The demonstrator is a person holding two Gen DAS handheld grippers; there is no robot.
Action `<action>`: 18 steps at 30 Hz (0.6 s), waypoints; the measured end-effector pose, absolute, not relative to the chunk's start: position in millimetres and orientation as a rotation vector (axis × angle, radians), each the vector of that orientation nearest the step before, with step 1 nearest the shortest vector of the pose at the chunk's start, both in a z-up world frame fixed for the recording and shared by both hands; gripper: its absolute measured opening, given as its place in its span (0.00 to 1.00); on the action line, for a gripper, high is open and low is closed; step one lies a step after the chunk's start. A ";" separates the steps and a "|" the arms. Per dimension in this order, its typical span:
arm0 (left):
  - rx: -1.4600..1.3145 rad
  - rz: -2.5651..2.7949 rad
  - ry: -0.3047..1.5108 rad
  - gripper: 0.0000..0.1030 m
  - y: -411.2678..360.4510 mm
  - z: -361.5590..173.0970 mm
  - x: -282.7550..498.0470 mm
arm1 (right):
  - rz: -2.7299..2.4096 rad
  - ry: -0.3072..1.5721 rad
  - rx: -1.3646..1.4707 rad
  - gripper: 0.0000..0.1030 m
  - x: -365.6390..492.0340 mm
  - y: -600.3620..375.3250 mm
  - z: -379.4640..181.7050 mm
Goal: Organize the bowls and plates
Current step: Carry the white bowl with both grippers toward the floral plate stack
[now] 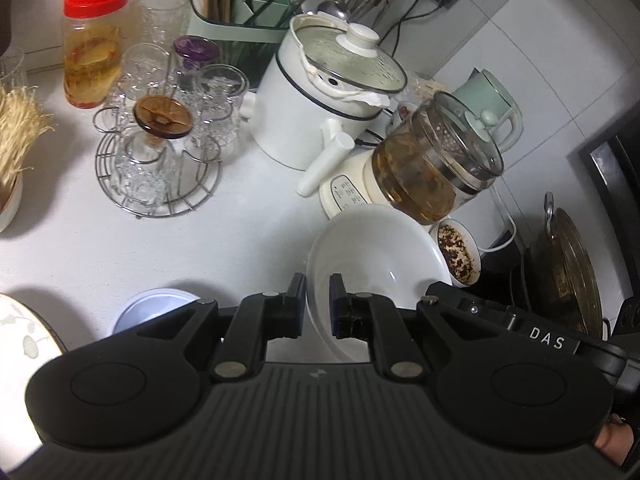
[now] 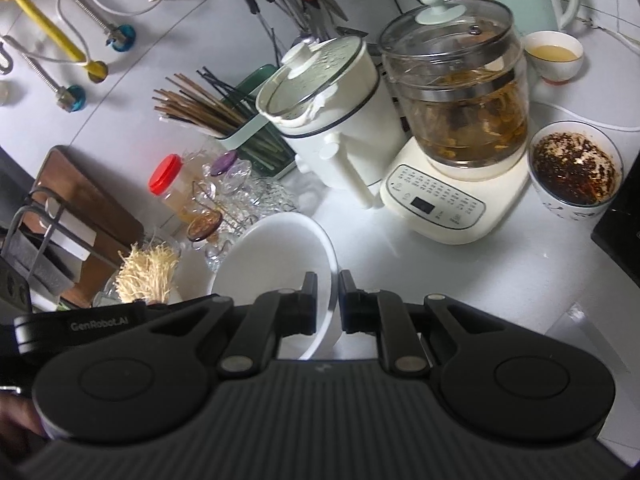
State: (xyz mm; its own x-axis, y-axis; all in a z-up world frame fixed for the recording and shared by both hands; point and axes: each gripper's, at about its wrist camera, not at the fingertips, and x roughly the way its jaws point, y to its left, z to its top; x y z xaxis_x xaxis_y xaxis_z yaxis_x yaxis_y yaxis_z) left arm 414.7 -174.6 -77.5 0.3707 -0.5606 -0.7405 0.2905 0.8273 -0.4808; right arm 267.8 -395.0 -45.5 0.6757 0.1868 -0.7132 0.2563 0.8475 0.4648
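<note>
- White counter [image 1: 120, 248], crowded, with white wall tiles behind it.
- My left gripper [image 1: 318, 304] is clamped on the rim of a white bowl [image 1: 372, 252]: one finger inside the rim, the other outside.
- My right gripper [image 2: 328, 300] grips the same white bowl [image 2: 280, 248] on its opposite rim, fingers either side of the edge.
- The bowl sits tilted between both grippers, near the front of the counter. Cannot tell whether its base touches the counter.
- Just behind the bowl: a cream kettle base [image 2: 452, 200] carrying a glass kettle [image 2: 460, 92] full of brown tea.
- Beside the kettle base: a small bowl of chili flakes [image 2: 574, 170], close to the white bowl's far rim in the left wrist view.
- White electric pot [image 1: 316, 100] with a glass lid stands beside the kettle.
- Wire rack [image 1: 156, 176] holds upturned glasses, left of the pot.
- Red-lidded jar [image 1: 94, 40] stands behind the rack.
- Green chopstick holder [image 1: 244, 16] is at the back by the wall.
- Small white-and-blue dish [image 1: 156, 308] lies on the counter just left of my left fingers.
- Patterned plate [image 1: 24, 332] shows at the left edge, only partly in view.
- Enoki mushrooms [image 2: 148, 276] sit near the bowl in the right wrist view.
- Wooden cutting board [image 2: 80, 200] leans behind them.
- Small cup of yellow liquid [image 2: 554, 56] is behind the glass kettle.
</note>
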 end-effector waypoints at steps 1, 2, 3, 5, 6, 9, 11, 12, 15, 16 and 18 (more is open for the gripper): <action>-0.294 -0.553 1.055 0.12 -172.3 -76.7 414.6 | -0.036 0.839 0.573 0.13 269.0 -393.9 -45.2; -0.298 -0.550 1.049 0.12 -170.2 -75.7 414.5 | -0.030 0.838 0.572 0.13 270.3 -392.9 -44.7; -0.302 -0.544 1.043 0.12 -167.6 -74.4 414.3 | -0.024 0.836 0.569 0.13 271.3 -391.5 -44.0; -0.306 -0.534 1.030 0.12 -162.2 -72.1 412.9 | -0.008 0.829 0.553 0.14 273.6 -386.9 -41.9; -0.308 -0.528 1.023 0.12 -159.1 -71.3 412.1 | 0.001 0.826 0.543 0.14 274.9 -384.1 -41.1; -0.330 -0.487 1.030 0.12 -148.3 -73.6 410.3 | 0.035 0.832 0.519 0.15 279.4 -374.2 -41.5; -0.331 -0.468 1.026 0.12 -141.8 -74.7 408.6 | 0.063 0.839 0.507 0.15 283.1 -368.8 -42.8; -0.334 -0.462 1.025 0.12 -137.6 -75.8 408.1 | 0.076 0.843 0.504 0.15 285.2 -366.3 -43.2; -0.368 -0.444 1.029 0.12 -122.8 -79.8 403.8 | 0.110 0.860 0.491 0.15 290.8 -357.9 -45.6; -0.375 -0.432 1.030 0.12 -117.5 -81.1 401.5 | 0.124 0.866 0.487 0.15 292.3 -353.9 -46.0; -0.394 -0.407 1.031 0.12 -106.8 -84.6 397.1 | 0.155 0.873 0.470 0.15 296.0 -345.9 -47.0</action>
State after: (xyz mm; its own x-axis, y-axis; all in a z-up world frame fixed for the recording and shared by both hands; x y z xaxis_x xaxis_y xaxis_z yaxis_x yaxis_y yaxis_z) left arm 397.1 -106.8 -84.6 0.4535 -0.5001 -0.7377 0.1391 0.8573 -0.4957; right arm 296.0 -345.9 -47.0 0.6390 0.3186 -0.7001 0.0581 0.8876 0.4569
